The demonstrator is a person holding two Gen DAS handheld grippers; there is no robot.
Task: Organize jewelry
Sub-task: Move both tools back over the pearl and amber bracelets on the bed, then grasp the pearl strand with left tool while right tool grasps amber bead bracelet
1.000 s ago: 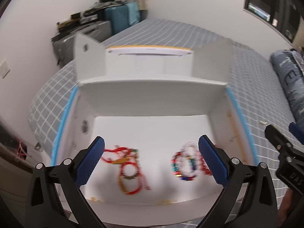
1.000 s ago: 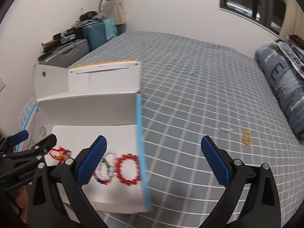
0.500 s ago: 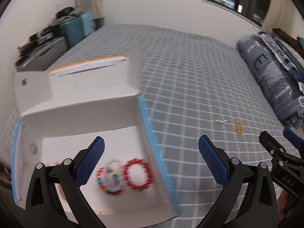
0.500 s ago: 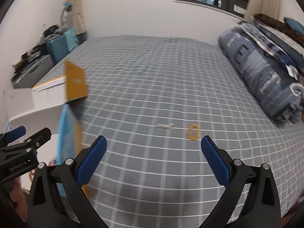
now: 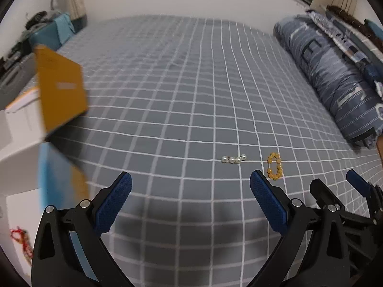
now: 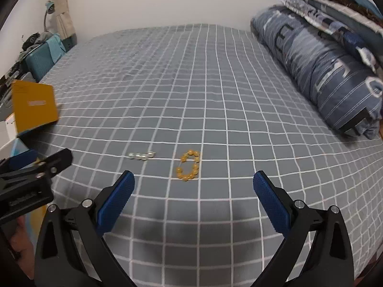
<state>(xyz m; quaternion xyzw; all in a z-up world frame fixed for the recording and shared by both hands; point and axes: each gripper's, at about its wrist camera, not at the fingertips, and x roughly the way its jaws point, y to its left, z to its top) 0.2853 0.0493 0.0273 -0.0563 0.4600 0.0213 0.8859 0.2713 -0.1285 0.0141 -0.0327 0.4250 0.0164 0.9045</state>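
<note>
Currently both the left gripper (image 5: 190,192) and right gripper (image 6: 194,191) stand wide apart, holding nothing, aimed at loose jewelry for pickup. Just beside the pearl strand (image 6: 141,156) lies the amber bead bracelet (image 6: 189,165), glossy round beads on the soft checked bedsheet (image 6: 191,83); the cardboard box (image 5: 21,143) sits well apart.

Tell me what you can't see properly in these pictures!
- Box, left wrist view: blurred and cut off by the left edge, so most of its inside is hidden.
- Red bracelet, left wrist view: only a blurry bit shows at the edge.
- Pearl piece, right wrist view: too small to tell what kind of jewelry it is.
- Left gripper, right wrist view: partly cut off by the left edge.
</note>
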